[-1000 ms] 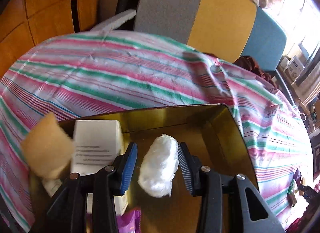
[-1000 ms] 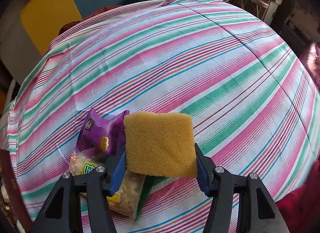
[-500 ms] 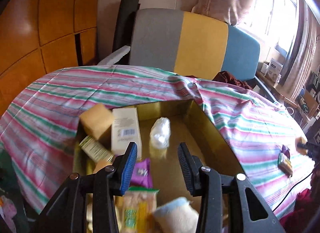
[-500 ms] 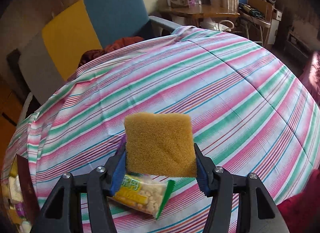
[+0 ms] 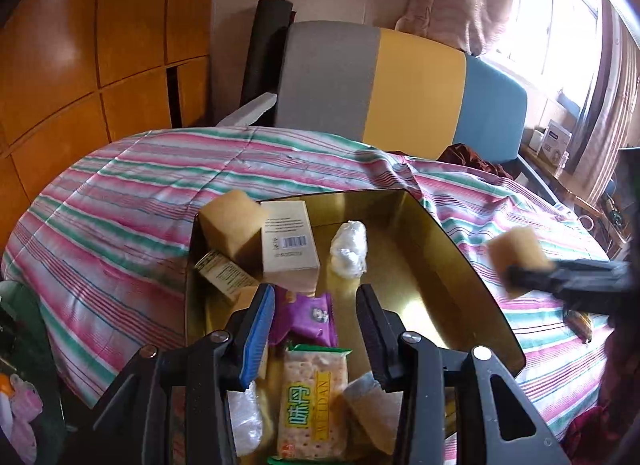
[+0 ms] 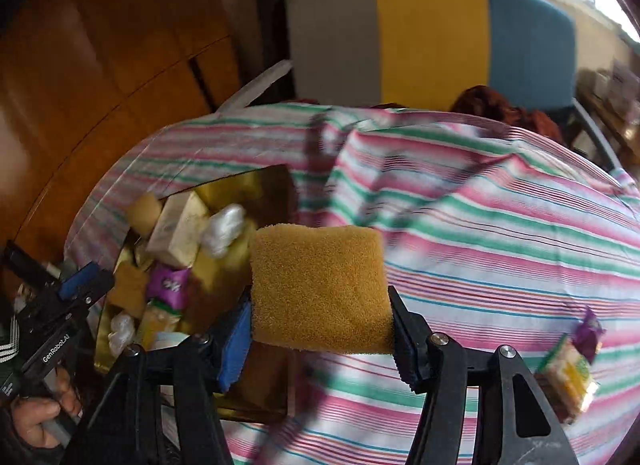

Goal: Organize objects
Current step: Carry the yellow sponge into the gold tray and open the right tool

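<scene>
Surface: striped cloth (image 6: 500, 233), gold box (image 5: 448, 249) centre frame.
Right gripper (image 6: 320, 329): clamped on sponge (image 6: 320, 285).
Sponge: likely light, squashy; hold sides.
Left gripper (image 5: 316, 329): fingers apart, empty.

A pink, green and white striped cloth (image 5: 132, 201) is covering the bench, a gold tray (image 5: 456, 265) is showing a purple packet (image 5: 314, 315) and white wad (image 5: 349, 249), and a yellow-orange sponge (image 6: 320, 289) is sitting between black-and-blue fingers (image 6: 234, 341).

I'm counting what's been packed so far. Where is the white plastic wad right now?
In the left wrist view the white plastic wad lies inside the gold tray, toward its far end, just right of the beige box.
</scene>
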A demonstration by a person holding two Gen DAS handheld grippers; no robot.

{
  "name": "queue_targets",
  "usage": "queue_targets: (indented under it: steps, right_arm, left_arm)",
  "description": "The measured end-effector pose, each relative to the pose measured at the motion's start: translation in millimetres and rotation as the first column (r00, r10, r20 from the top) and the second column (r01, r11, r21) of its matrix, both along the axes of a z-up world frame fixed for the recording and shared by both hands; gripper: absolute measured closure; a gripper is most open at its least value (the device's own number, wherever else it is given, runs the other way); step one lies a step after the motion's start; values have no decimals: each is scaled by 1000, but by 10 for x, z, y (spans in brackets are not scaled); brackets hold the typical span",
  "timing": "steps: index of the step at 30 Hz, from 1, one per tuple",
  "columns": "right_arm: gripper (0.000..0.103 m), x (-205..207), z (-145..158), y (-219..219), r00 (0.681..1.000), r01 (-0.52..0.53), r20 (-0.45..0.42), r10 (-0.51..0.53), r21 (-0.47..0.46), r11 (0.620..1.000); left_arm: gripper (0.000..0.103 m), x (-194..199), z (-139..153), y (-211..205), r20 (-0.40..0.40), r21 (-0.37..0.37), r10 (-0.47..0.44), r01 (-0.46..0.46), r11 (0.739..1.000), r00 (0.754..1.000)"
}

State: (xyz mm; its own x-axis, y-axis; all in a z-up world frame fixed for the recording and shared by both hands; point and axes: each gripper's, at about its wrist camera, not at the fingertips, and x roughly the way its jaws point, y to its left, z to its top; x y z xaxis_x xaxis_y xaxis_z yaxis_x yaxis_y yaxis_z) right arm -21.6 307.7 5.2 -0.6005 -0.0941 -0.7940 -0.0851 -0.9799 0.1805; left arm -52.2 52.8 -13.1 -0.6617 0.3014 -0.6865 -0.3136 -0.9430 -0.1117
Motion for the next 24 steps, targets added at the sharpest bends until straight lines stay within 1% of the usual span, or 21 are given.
queue_targets:
  steps: [3,6,10,14,16,18,21,23,24]
  right_arm:
    - [42,-222,-220,-471,993,-104,53,104,7,995]
    - [42,-405,-477,-750,982,-146,118,145,-3,989]
    - [41,-626,-744,-940,973,-159,172,154,12,987]
    - [39,-811,-959,-1031,967,-151,212,142,25,988]
    - [39,-880,-1015,-1075,966,-152,215,143,25,988]
    - [36,-916,-1019,-1101,965,-161,211,157,2,987]
    - [26,-977,-986,-1081,965,-177,186,183,-46,983]
    - [11,-973,-939,-1055,968,-171,171,182,-77,982]
    - [10,-948,-909,-1049,970,-170,162,182,-83,982]
  left_arm:
    - [61,-17,-30,-93,8,13,15,-15,1000,1000]
    - [61,-50,-54,-221,16,31,44,-45,999,999]
    - [61,-116,-101,-383,34,52,86,-88,995,996]
    - [61,-163,-155,-476,53,70,103,-106,992,993]
    - [61,-177,-177,-512,63,83,108,-113,990,992]
    - [61,-180,-188,-531,73,87,111,-117,989,991]
    - [61,-195,-183,-516,80,79,102,-109,991,992]
    - [61,-182,-165,-504,73,66,90,-95,993,993]
    - [61,-172,-152,-499,67,59,84,-88,994,994]
